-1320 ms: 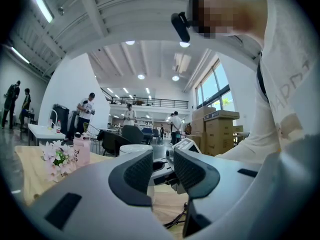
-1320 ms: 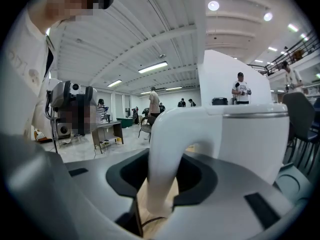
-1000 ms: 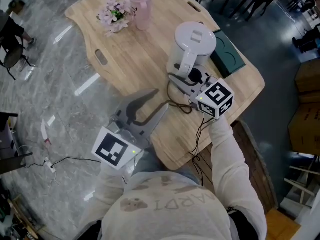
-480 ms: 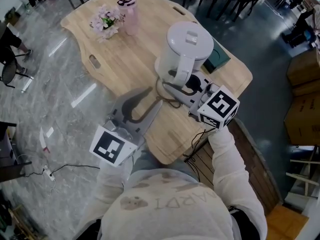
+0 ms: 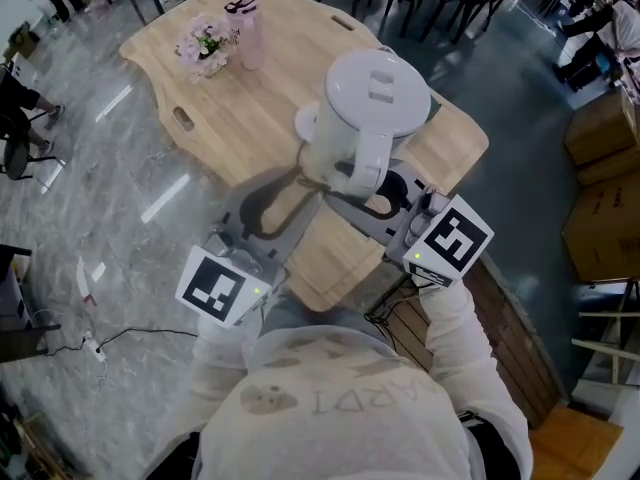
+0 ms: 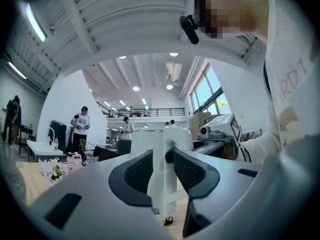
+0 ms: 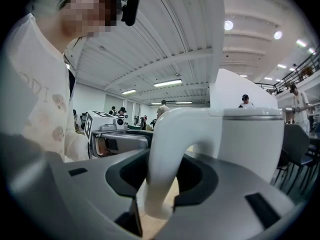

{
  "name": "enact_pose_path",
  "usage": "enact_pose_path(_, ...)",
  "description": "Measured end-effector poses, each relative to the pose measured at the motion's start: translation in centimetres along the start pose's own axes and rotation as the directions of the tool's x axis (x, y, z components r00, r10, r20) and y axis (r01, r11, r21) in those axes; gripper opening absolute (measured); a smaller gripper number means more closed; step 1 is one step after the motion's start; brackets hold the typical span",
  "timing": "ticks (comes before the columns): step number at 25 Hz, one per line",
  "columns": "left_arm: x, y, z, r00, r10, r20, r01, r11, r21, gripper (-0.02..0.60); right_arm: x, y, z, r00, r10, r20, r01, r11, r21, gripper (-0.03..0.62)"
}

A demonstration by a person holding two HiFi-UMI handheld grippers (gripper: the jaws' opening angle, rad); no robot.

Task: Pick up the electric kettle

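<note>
Right gripper (image 5: pixel 362 190) is clamping the kettle handle (image 5: pixel 368 158). In the right gripper view (image 7: pixel 162 176) both pads are pressing on the white loop (image 7: pixel 167 149), one on each side.

Left gripper (image 5: pixel 298 196) is holding nothing. Its jaws are standing apart with a narrow gap (image 6: pixel 160 169), and the kettle body (image 6: pixel 160 139) is showing through that gap beyond the tips. From the head view I can't tell whether the tips are touching the kettle.

The electric kettle (image 5: pixel 375 93) is hanging upright off the table (image 5: pixel 230 118), over its near-right corner, carried only by the right gripper.

A second ago it was sitting lower and further back by the right edge, beside a dark green item. Now it is looming larger in the head view and covering most of that item. Both grippers have come up with it. The left one has closed in from the near edge toward the kettle's underside.

The flowers (image 5: pixel 203 46) and the pink bottle (image 5: pixel 248 30) are sitting at the far-left corner, same as before.
</note>
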State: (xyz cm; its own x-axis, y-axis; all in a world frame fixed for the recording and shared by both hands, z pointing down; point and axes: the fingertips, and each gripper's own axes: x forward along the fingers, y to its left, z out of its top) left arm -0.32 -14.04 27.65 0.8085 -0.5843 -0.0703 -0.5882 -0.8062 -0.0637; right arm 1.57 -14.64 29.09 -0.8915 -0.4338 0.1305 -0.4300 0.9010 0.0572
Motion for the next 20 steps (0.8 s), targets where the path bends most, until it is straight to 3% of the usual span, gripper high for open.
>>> enact_pose_path(9, 0.5, -5.3, 1.8, 1.000, 0.004, 0.020, -0.004, 1.000, 0.022, 0.109, -5.5, 2.8, 0.6, 0.999, -0.020, 0.040, 0.020, 1.000, 0.002, 0.149)
enact_pose_path(12, 1.0, -5.5, 2.0, 0.999, -0.005, 0.032, 0.003, 0.999, 0.045, 0.109, -5.9, 2.7, 0.4, 0.999, -0.023, 0.042, 0.023, 1.000, -0.005, 0.150)
enact_pose_path(16, 1.0, -5.3, 1.8, 1.000, 0.001, -0.007, -0.001, 1.000, 0.019, 0.109, -5.7, 2.7, 0.5, 0.999, -0.024, 0.049, 0.024, 1.000, -0.006, 0.150)
enact_pose_path(20, 1.1, -4.8, 2.4, 1.000, -0.006, 0.024, 0.004, 0.999, 0.049, 0.109, -5.7, 2.8, 0.6, 0.998, -0.024, 0.053, 0.025, 1.000, -0.013, 0.150)
